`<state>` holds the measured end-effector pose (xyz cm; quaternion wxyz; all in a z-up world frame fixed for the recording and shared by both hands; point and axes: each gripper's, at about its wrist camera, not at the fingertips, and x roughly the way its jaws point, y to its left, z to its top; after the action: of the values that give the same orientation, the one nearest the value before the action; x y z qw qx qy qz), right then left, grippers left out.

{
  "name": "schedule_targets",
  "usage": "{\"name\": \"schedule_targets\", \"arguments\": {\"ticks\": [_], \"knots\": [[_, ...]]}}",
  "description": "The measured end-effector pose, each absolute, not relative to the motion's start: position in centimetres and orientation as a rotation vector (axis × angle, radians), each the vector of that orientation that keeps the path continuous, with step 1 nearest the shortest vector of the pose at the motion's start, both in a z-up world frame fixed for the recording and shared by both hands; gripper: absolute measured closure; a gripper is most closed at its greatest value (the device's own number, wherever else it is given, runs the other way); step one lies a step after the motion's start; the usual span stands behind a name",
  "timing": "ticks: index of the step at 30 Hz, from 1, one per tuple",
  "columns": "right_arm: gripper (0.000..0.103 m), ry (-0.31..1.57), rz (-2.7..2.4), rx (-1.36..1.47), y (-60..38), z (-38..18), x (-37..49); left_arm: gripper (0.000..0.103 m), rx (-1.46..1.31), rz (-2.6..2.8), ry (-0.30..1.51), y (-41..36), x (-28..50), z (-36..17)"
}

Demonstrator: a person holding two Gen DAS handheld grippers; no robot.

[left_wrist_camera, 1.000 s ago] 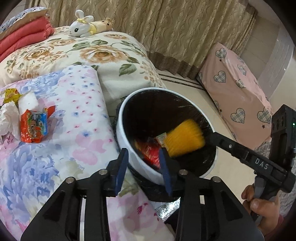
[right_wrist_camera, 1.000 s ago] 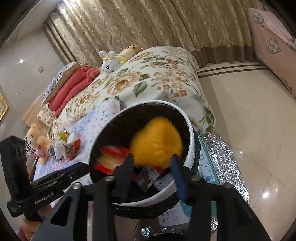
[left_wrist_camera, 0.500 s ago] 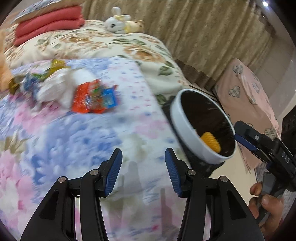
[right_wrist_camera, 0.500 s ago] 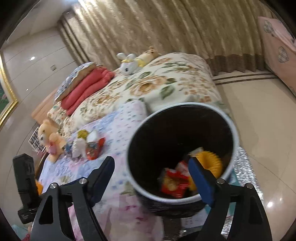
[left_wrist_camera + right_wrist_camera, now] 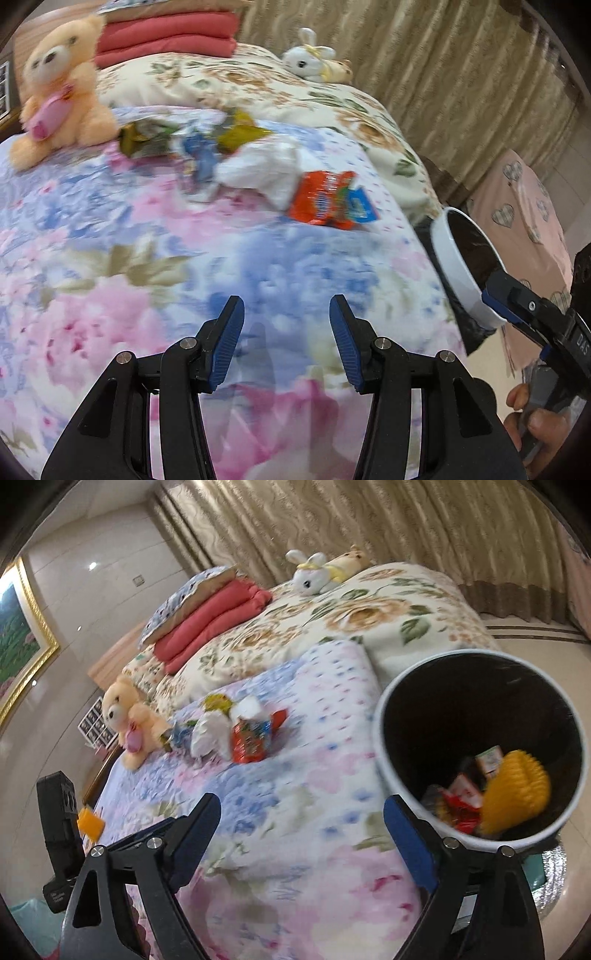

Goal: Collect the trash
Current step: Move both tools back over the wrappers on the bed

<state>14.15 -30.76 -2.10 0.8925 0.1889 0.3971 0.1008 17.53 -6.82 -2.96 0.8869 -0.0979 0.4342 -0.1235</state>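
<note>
Trash lies in a heap on the floral bedspread [image 5: 155, 266]: an orange snack wrapper [image 5: 328, 206], crumpled white tissue [image 5: 266, 170], and yellow-green and blue wrappers [image 5: 207, 144]. The same orange wrapper [image 5: 253, 738] and tissue [image 5: 210, 734] show in the right wrist view. My left gripper [image 5: 286, 332] hovers open and empty over the bedspread, short of the heap. My right gripper [image 5: 303, 834] is opening wide with nothing between its fingers. The white bin with a black liner [image 5: 480, 746] stands beside the bed and holds a yellow ridged piece [image 5: 517, 794] and red wrappers [image 5: 461, 805].
A peach teddy bear [image 5: 59, 85] sits left of the heap. Folded red blankets [image 5: 166, 33] and a white plush rabbit [image 5: 310, 62] lie farther back on the bed. Curtains [image 5: 369, 528] hang behind. A pink heart-patterned cover [image 5: 524, 206] stands past the bin. A hand [image 5: 535, 424] grips the right tool.
Both grippers swung from over the bin toward the bed. The yellow piece left the right gripper and now lies in the bin. Both grippers' jaws have spread wider.
</note>
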Motion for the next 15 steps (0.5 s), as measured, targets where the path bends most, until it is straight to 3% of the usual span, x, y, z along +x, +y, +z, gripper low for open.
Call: {"name": "schedule_targets", "arguments": {"ticks": [15], "knots": [[0.001,0.834,0.227,0.377,-26.1,-4.1,17.2,0.049,-0.253,-0.162,0.905,-1.5,19.0,-4.2]]}}
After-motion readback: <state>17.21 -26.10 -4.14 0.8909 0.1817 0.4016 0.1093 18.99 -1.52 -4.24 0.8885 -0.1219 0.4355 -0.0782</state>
